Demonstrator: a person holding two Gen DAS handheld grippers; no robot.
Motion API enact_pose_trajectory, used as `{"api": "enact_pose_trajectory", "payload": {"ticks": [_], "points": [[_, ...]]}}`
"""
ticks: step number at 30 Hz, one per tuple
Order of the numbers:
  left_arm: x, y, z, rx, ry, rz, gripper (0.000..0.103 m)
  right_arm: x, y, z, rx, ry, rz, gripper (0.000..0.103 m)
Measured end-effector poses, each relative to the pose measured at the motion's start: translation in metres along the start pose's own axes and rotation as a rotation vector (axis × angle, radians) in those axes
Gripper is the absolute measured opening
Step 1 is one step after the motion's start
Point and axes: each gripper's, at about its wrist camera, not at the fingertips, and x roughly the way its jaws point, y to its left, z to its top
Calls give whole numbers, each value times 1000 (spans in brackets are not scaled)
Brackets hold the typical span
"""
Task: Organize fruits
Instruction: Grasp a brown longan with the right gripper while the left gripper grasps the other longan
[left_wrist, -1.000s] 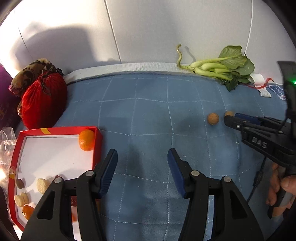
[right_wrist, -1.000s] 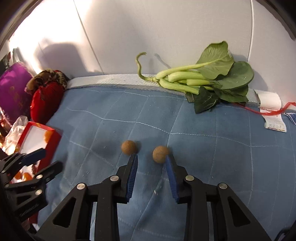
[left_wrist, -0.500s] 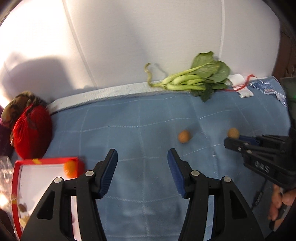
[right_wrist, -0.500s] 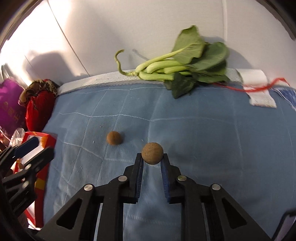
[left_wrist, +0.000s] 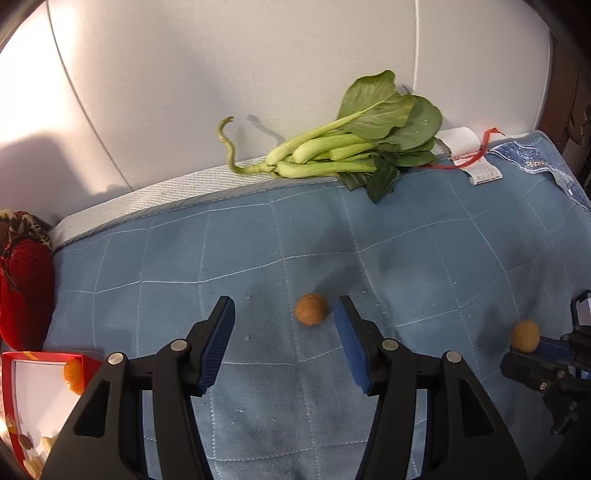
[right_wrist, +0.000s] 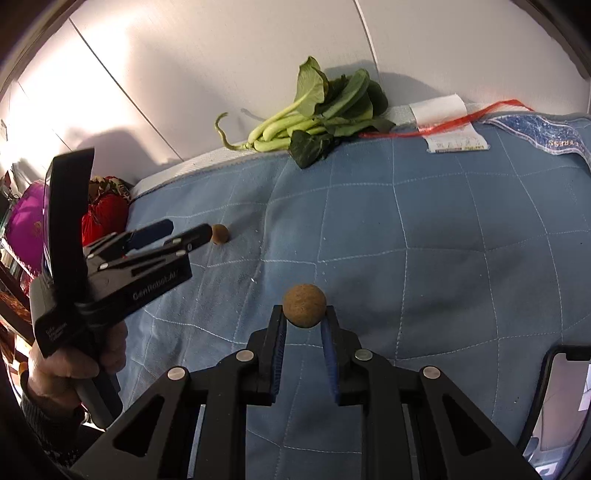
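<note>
With the right gripper pinching one brown fruit at centre frame, the left gripper, jaws spread, should centre on the other fruit, probably still on the quilt, before closing.

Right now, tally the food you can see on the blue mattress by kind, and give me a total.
Small brown round fruits: 2, one gripped in the right tool, one lying between the fingers of the left tool
Bunches of leafy greens: 1
Total: 3
</note>
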Motion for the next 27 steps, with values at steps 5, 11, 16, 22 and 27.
{"api": "enact_pose_trajectory", "payload": {"ticks": [5, 11, 16, 22, 27], "points": [[3, -7, 2, 54, -5, 22, 55, 0, -7, 1, 16, 3, -1, 19], [6, 1, 0, 41, 4, 18, 55, -7, -8, 1, 7, -12, 8, 19], [8, -2, -1, 56, 17, -9, 55, -9, -7, 1, 13, -17, 16, 19], [14, 1, 1, 32, 31, -10, 55, -9, -6, 2, 5, -19, 19, 19], [17, -2, 0, 41, 47, -13, 55, -9, -7, 3, 3, -22, 18, 19]]}}
